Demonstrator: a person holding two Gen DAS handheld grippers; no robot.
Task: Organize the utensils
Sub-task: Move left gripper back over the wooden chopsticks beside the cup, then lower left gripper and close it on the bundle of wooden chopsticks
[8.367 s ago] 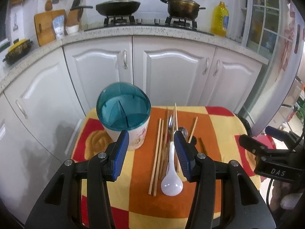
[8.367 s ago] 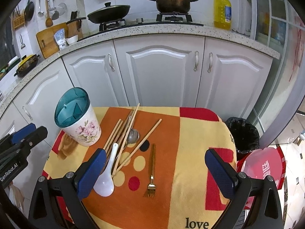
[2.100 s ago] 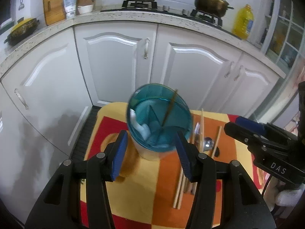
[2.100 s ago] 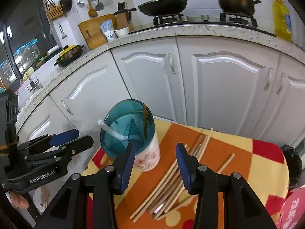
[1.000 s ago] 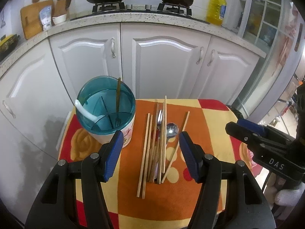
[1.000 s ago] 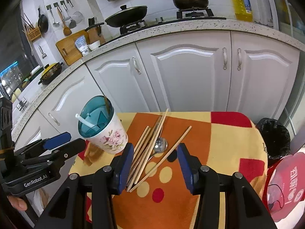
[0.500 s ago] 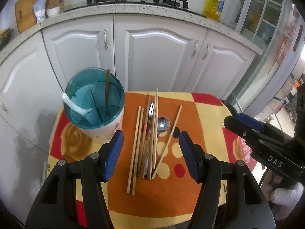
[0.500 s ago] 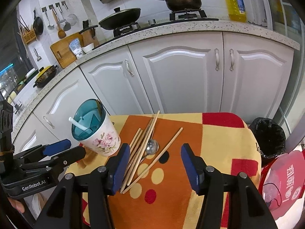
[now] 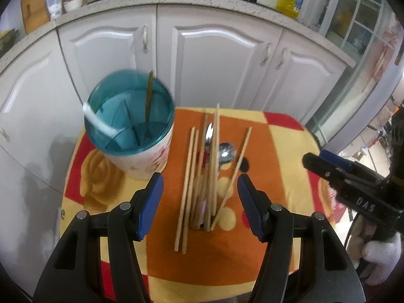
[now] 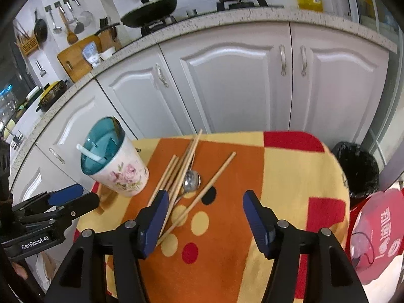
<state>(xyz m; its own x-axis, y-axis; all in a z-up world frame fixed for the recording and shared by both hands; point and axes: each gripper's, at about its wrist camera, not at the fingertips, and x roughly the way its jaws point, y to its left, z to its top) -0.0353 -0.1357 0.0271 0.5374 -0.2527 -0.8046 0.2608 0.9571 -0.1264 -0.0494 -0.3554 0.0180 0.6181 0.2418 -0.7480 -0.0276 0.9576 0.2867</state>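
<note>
Both grippers have dropped closer to the table since a second ago, and the right gripper (image 10: 203,217) has just been widening its jaws, with nothing pressed between them. It hangs released above the tablecloth (image 10: 290,176); the chopsticks (image 10: 181,169) and metal spoon (image 10: 191,180) lie ahead, toward its left finger. Left gripper (image 9: 199,202) is released too, the chopstick bundle lying ahead between its fingers. Ahead-left stands the holder cup (image 9: 141,156), already containing a white spoon (image 9: 97,121) and a fork (image 9: 148,101)
</note>
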